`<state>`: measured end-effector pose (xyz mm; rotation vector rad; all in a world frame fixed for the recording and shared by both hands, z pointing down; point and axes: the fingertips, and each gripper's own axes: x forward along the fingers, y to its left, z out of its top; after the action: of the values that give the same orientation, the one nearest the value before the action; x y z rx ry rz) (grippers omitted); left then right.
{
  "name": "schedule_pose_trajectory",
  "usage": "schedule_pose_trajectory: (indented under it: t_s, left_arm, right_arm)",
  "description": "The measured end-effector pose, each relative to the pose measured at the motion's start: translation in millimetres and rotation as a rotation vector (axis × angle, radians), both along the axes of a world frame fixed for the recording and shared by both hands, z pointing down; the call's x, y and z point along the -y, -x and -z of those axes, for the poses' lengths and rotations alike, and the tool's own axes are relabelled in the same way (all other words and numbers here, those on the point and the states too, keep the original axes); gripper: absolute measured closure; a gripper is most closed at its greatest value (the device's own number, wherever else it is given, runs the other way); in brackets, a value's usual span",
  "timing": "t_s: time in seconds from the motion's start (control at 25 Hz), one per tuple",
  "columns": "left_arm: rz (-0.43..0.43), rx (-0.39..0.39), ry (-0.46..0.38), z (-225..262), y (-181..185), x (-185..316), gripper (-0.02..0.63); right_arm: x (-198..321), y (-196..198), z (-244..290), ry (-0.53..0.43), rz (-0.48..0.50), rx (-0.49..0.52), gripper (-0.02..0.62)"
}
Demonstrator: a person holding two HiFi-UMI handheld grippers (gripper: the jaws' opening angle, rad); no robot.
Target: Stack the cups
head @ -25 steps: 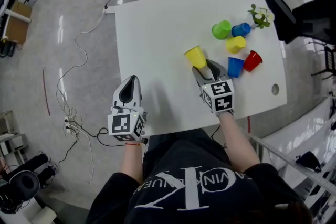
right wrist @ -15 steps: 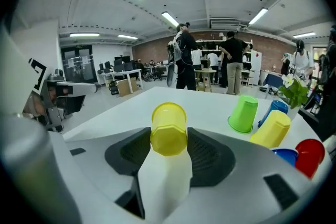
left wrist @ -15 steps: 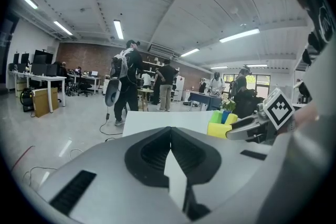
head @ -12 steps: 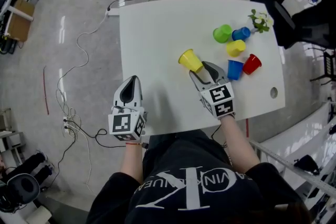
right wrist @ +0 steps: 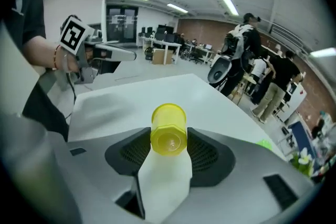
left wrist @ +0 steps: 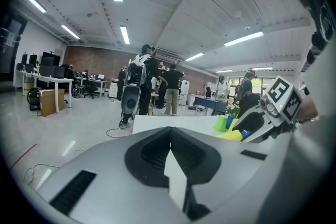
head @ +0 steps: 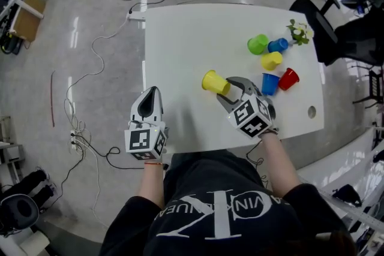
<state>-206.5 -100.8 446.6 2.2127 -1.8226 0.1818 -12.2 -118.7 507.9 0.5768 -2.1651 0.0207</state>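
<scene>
No stack is built yet, so nearly all the task is left. The right hand-held gripper (head: 230, 88), jaws rather wide, grips a yellow cup (head: 212, 81) near its base at the middle of the head view. The cup is plain plastic, tipped on its side over the tabletop (head: 180, 39), mouth leftwards. Five other cups (head: 271, 60) sit unstacked at upper right. The left hand-held gripper (head: 152, 93) at lower left is closed, empty

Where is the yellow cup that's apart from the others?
Head view: the yellow cup is held by its base in the right gripper, over the middle of the white table, left of the nearest blue cup.
</scene>
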Motion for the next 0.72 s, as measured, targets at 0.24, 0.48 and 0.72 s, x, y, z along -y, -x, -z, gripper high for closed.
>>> schedule_pose_trajectory:
  t_s: [0.24, 0.48, 0.72]
  left_arm:
    - [0.047, -0.012, -0.009, 2.5, 12.9, -9.1, 0.603]
    - [0.109, -0.014, -0.021, 9.7, 33.5, -22.3, 0.603]
    - [0.165, -0.013, -0.02, 9.9, 49.2, -36.1, 0.603]
  right_arm:
    - [-8.8, 4.0, -12.1, -0.03, 0.295, -0.367, 0.37]
    - [-10.9, 33.3, -10.6, -0.043, 0.442, -0.419, 0.367]
    - [-9.7, 47.0, -13.4, -0.064, 0.508, -0.435, 0.355]
